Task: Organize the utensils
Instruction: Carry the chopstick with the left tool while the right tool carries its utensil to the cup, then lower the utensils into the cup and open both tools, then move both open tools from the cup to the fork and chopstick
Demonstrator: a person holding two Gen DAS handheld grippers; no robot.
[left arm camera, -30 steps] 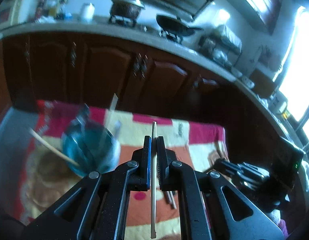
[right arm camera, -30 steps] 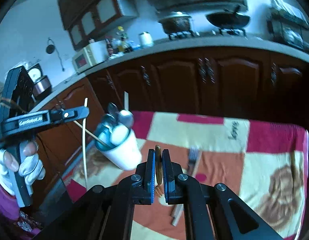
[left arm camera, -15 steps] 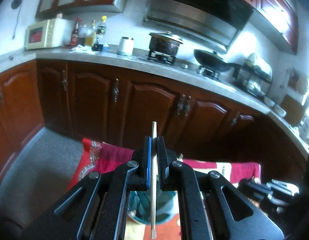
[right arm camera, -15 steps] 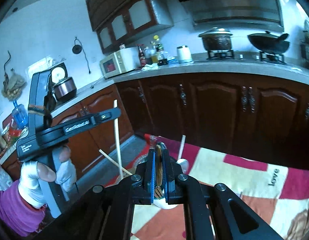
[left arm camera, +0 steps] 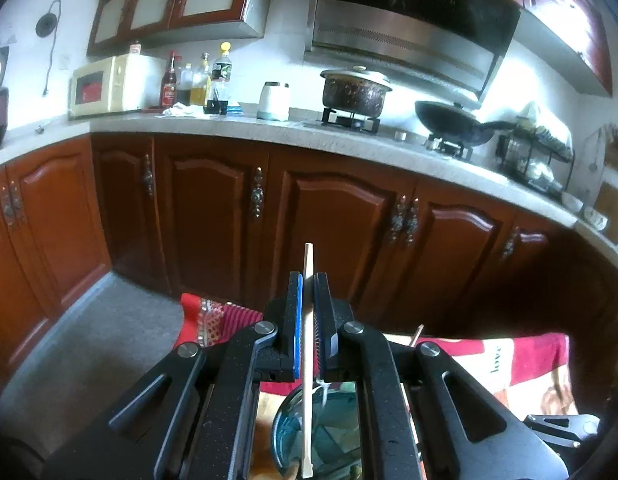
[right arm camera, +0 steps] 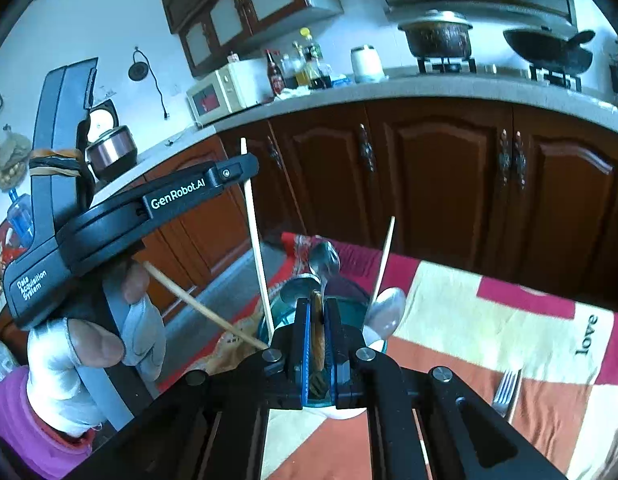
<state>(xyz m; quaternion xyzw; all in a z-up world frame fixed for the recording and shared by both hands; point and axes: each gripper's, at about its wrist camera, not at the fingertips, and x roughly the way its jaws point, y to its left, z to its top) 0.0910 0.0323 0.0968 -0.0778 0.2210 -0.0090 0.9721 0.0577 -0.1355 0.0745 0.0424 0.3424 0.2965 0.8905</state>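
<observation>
Your left wrist camera looks forward along its tongs [left arm camera: 307,292], tipped a little downward, facing the cabinet doors [left arm camera: 333,232] and the kitchen worktop [left arm camera: 269,128] well beyond, with the utensil cup [left arm camera: 329,440] close under the lens at the bottom edge. Your right wrist camera sits beside it, aimed the same way but steeper down its own tongs [right arm camera: 318,320]. It catches the left tongs [right arm camera: 233,170] from the side at close range. Both views share the cup [right arm camera: 349,308], the patterned cloth [right arm camera: 469,320], the cabinets and the stove pots [right arm camera: 437,36].
</observation>
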